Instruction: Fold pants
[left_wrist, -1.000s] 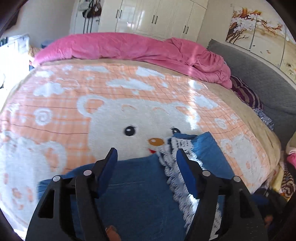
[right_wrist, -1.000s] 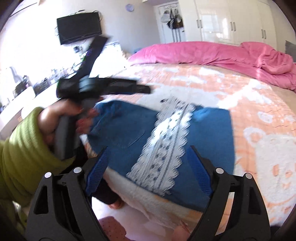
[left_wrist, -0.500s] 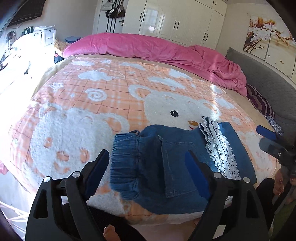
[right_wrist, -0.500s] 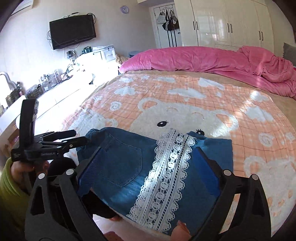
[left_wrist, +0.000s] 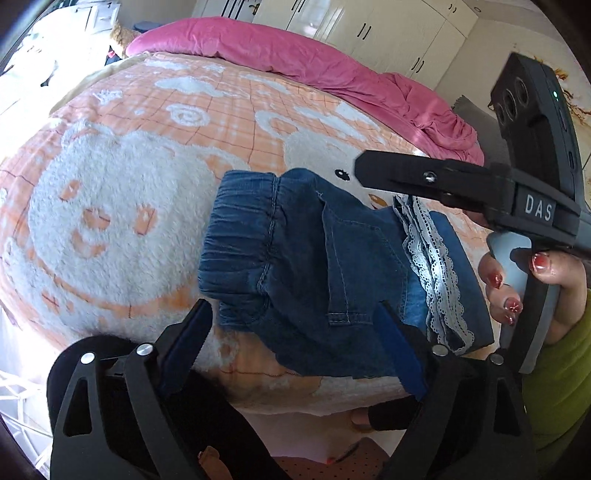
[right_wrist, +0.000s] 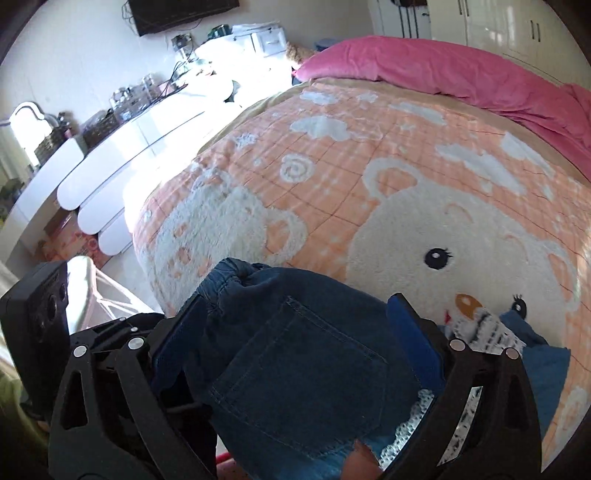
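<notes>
Through the left wrist camera I see the folded denim pants (left_wrist: 332, 266) lying near the front edge of the bed, on the bear blanket (left_wrist: 122, 206), elastic waistband toward the left and lace trim (left_wrist: 436, 280) at the right. My left gripper (left_wrist: 295, 339) hangs just above the near edge; its jaws are closing, with nothing pinched between the pads as far as I can tell. Half a second ago the right gripper (left_wrist: 424, 177) only peeked in at the frame's side; now it reaches across over the lace end.

Through the right wrist camera, my right gripper (right_wrist: 295, 336) is spread wide, straddling the back pocket (right_wrist: 295, 365) without pressing on it. Half a second back the whole lace strip sat between these fingers; now the pocket fills the gap.

My worry is that the bundle sits close to the edge. A clumsy pinch could drag it off or undo the fold.
</notes>
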